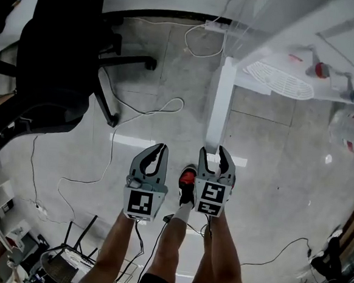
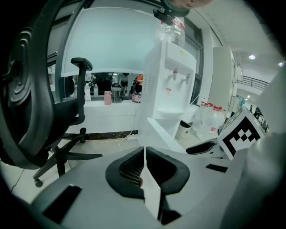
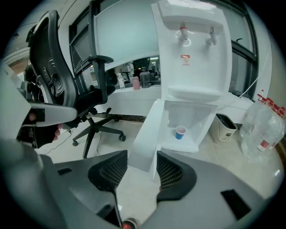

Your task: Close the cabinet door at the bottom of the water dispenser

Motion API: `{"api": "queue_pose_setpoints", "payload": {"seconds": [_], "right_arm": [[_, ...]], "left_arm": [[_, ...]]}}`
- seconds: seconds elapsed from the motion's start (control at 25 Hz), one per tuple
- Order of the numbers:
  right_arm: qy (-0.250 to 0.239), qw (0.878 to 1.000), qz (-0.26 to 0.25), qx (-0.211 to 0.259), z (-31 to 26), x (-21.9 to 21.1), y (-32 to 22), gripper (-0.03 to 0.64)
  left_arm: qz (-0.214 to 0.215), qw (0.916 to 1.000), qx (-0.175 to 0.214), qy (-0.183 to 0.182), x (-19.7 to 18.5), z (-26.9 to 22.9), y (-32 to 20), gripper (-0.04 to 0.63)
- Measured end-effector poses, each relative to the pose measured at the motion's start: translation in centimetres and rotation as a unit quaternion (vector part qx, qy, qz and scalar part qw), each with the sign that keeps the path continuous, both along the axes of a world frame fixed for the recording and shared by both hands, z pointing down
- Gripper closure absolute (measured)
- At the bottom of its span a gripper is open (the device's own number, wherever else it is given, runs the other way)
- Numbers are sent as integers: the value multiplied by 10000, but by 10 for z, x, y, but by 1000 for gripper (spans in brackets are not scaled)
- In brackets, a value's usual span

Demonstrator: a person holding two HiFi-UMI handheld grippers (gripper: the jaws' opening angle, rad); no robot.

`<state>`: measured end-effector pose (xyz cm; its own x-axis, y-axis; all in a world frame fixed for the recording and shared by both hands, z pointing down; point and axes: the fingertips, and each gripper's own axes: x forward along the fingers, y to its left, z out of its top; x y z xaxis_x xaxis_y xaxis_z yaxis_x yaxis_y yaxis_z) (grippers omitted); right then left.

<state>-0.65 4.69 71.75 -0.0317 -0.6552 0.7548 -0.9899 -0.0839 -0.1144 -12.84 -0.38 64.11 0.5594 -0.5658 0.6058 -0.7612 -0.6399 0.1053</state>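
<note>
Blue cup (image 3: 180, 132) inside water dispenser (image 3: 192, 53) bottom cabinet (image 3: 199, 117), door (image 3: 148, 134) open.

The head view looks steeply down on the floor (image 1: 272, 176) from above the left hand-held gripper (image 1: 160, 149) and right hand-held gripper (image 1: 213, 151). The left gripper view sits low, facing the water dispenser (image 2: 167, 85) obliquely. The right gripper view faces its front, nearer. All three share the cabinet door (image 3: 147, 138) and office chair (image 1: 55, 61).
</note>
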Motion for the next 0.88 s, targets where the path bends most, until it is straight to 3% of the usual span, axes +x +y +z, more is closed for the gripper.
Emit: {"api": "queue_pose_setpoints", "payload": {"seconds": [0.52, 0.88], "right_arm": [[241, 9980, 575, -49, 4, 72, 28, 436], [439, 9974, 574, 36, 4, 116, 34, 434]], "left_arm": [[478, 9988, 23, -37, 62, -3, 10, 560], [652, 9978, 115, -88, 101, -5, 14, 560]]}}
